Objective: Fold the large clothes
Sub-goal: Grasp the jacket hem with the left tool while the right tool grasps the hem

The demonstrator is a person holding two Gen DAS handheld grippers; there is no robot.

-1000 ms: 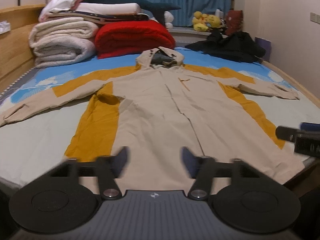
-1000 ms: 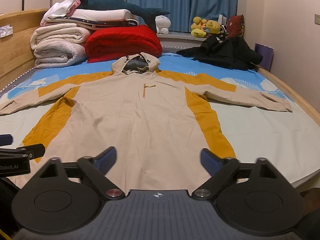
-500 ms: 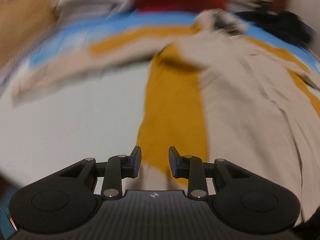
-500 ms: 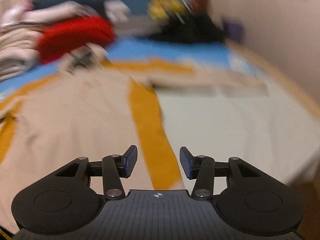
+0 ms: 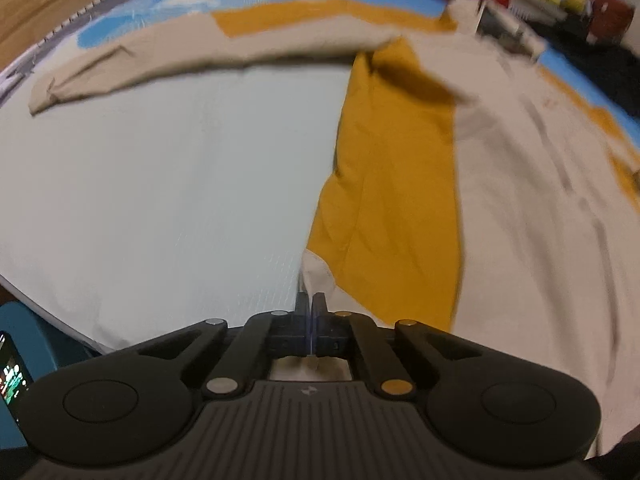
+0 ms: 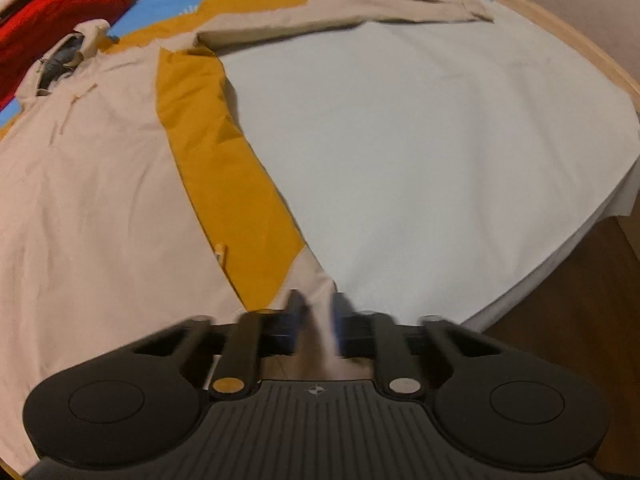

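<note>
A large beige and mustard hooded jacket (image 5: pixel 500 184) lies spread flat on the bed, sleeves out to both sides; it also shows in the right wrist view (image 6: pixel 100 184). My left gripper (image 5: pixel 308 304) is shut on the jacket's lower left hem corner (image 5: pixel 316 272). My right gripper (image 6: pixel 318 308) is at the lower right hem corner (image 6: pixel 316 280), its fingers blurred and close together with beige cloth between them. The left sleeve (image 5: pixel 132 64) and right sleeve (image 6: pixel 360 12) lie flat.
Pale bed sheet (image 5: pixel 160 184) lies beside the jacket, also in the right wrist view (image 6: pixel 440 140). A red blanket (image 6: pixel 60 4) sits at the head of the bed. The wooden bed rim (image 6: pixel 560 32) curves on the right. A phone screen (image 5: pixel 12 376) glows at lower left.
Both grippers dropped from above the hem to the jacket's lower corners and closed from wide open. The left is fully shut on the cloth; the right is still closing, blurred.
</note>
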